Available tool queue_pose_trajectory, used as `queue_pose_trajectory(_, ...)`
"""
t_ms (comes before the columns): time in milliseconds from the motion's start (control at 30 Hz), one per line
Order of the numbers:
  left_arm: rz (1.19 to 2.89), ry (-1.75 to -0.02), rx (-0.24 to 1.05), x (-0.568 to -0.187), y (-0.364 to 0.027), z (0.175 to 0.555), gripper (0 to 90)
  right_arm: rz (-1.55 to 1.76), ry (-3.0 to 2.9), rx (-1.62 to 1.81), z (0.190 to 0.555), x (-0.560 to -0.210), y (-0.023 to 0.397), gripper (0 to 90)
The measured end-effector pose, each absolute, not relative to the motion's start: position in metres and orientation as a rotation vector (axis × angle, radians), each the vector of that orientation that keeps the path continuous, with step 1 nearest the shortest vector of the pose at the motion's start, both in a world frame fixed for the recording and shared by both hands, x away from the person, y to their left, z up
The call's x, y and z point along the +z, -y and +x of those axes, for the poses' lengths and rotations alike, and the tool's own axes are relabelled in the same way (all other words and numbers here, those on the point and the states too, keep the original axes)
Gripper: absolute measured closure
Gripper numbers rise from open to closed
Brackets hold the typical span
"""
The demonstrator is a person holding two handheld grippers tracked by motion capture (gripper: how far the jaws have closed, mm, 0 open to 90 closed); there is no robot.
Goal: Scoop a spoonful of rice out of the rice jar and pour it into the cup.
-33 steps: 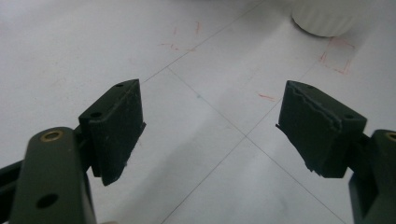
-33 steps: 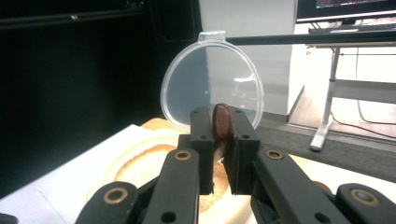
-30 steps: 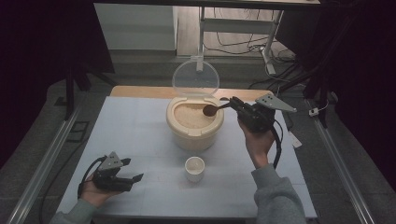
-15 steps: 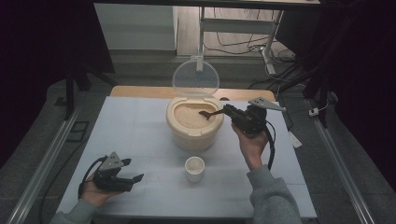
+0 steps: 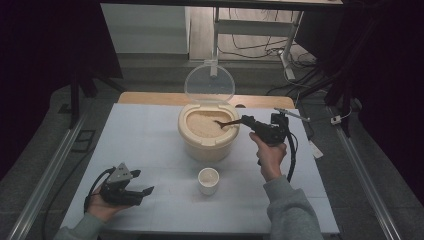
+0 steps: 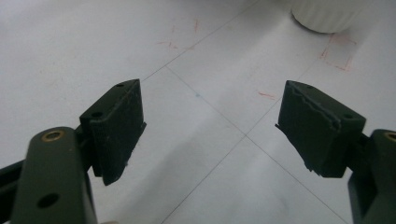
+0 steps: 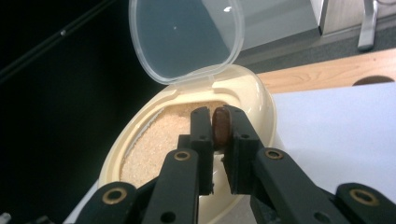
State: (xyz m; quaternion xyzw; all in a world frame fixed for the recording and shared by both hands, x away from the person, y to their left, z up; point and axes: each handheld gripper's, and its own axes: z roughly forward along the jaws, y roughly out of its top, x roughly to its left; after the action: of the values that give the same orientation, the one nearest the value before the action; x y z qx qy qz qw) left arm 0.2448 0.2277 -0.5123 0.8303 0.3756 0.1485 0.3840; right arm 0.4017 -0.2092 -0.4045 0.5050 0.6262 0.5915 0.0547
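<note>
Our right gripper [image 5: 246,120], jaws clamped on the spoon [image 5: 226,123], has dipped it into the grain bin [image 5: 207,131], probably scooping for the cup [image 5: 208,180]. Left gripper [image 5: 142,192] rests agape on the bench [image 5: 150,130].

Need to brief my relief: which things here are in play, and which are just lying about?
In play:
- right claw, shut on spoon
- grain container, lid open
- small white cup

Idle:
- left claw, open, holding nothing
- cables on the floor
</note>
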Motion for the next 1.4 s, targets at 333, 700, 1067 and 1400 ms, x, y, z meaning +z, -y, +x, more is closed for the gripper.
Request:
queue_pose_trajectory(333,2.119,-0.952,0.380,-0.512,-0.228,0.245,22.2,1.638,-1.866,1.875,0.403,-0.406,0.214,82.6)
queue_pose_trajectory(700,2.122,-0.949,0.383,-0.512,-0.227,0.245,22.2,1.779,-1.785,1.965,0.405,-0.411,0.224,82.6)
queue_pose_trajectory(1067,2.124,-0.942,0.389,-0.511,-0.226,0.244,22.3,1.873,-1.736,2.020,0.406,-0.410,0.230,82.6)
queue_pose_trajectory(1400,2.129,-0.937,0.392,-0.511,-0.226,0.244,22.6,1.900,-1.706,2.065,0.406,-0.409,0.237,82.6)
